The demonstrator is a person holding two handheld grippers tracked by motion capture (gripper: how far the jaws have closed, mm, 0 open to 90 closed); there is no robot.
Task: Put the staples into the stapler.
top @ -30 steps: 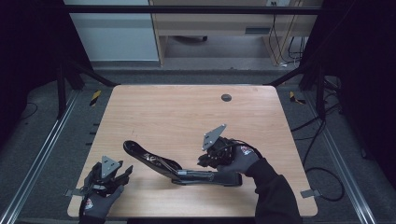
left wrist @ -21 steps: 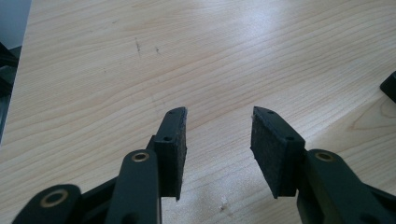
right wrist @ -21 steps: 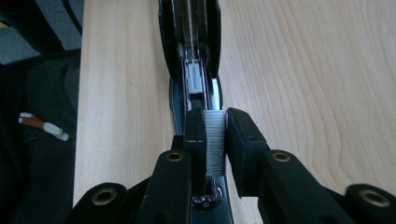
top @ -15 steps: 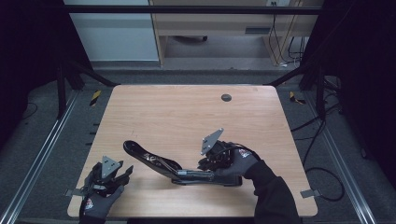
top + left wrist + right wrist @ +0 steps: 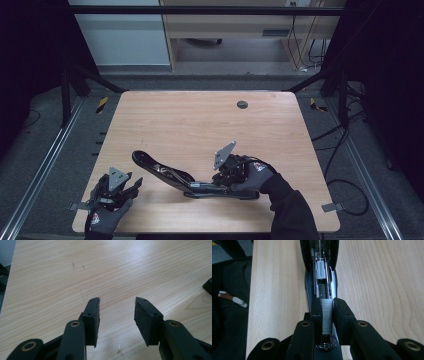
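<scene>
Over open stapler (image 5: pixel 170 175) | right gripper (image 5: pixel 327 315) pinches staple strip (image 5: pixel 327 315) | left gripper (image 5: pixel 116 315) empty, apart | lower strip straight into channel

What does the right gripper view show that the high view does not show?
The right gripper view reveals a strip of staples pressed between the pads of the right gripper, just above the open channel of the stapler with its metal pusher. The high view adds the left gripper, open and apart from the stapler, and the whole table with its dark round cap. Both show the opened stapler with the right gripper at it.
</scene>
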